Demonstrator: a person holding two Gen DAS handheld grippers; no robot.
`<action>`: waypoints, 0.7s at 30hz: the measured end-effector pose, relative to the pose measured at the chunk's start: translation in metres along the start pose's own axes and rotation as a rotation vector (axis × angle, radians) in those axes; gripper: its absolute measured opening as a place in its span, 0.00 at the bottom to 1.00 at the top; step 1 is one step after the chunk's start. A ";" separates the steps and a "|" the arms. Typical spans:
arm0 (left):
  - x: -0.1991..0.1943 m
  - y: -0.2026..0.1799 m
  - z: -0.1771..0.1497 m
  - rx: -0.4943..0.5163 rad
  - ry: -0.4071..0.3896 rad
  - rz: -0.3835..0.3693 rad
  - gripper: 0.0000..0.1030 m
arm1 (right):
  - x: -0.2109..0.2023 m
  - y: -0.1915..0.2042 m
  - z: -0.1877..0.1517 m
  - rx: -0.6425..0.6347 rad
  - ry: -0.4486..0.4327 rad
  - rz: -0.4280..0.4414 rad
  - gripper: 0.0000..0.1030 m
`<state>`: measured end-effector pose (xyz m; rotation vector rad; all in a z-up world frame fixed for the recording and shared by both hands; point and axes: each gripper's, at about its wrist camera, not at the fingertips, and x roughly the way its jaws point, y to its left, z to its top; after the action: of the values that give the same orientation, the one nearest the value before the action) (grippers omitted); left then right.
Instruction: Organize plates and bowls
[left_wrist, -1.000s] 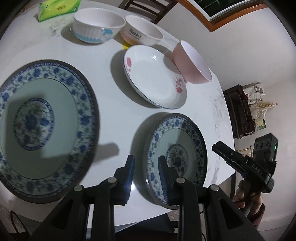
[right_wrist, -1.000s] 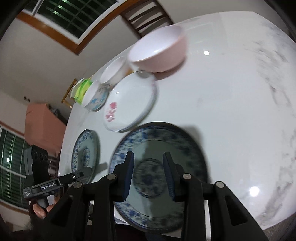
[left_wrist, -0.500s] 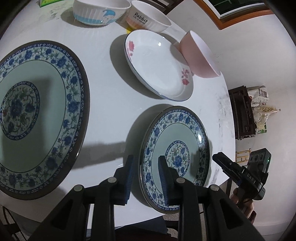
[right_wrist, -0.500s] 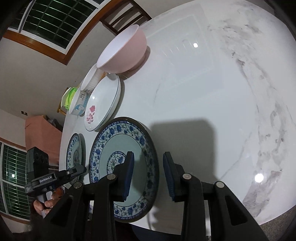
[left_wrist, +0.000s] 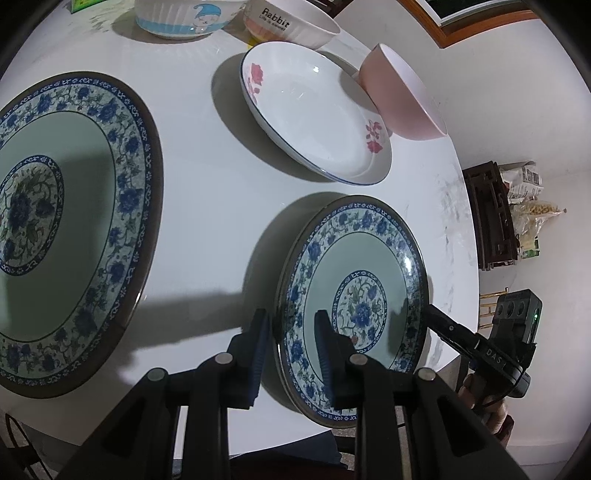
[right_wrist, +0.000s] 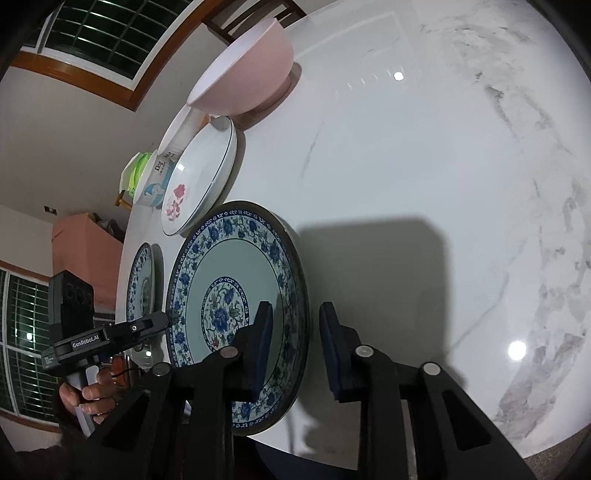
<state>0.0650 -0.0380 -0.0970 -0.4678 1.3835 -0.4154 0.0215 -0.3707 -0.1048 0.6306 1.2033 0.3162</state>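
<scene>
Both hand-held grippers (left_wrist: 290, 345) (right_wrist: 295, 341) have dropped astride the smaller blue plate's (left_wrist: 369, 254) rim, closing.

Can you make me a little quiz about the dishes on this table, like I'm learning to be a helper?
1. True or false: the round pink bowl stands upside down.
2. How many blue-and-white flowered plates lie on the white marble table? A) one B) two C) three
3. What word is printed on the white bowl with black lettering?

Key: 1. False, its opening faces up. 2. B. 3. Rabbit.
</scene>
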 end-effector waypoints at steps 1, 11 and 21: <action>0.000 -0.001 0.000 0.006 -0.001 0.003 0.24 | 0.001 0.000 0.001 0.001 -0.003 -0.002 0.21; 0.007 -0.003 0.001 0.024 0.000 0.013 0.23 | 0.006 -0.005 0.004 0.004 0.009 0.007 0.14; 0.010 0.001 0.002 0.032 -0.005 0.045 0.14 | 0.007 -0.005 0.008 -0.006 0.011 0.000 0.12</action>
<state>0.0684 -0.0421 -0.1054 -0.4109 1.3779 -0.3986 0.0304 -0.3732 -0.1117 0.6244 1.2127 0.3237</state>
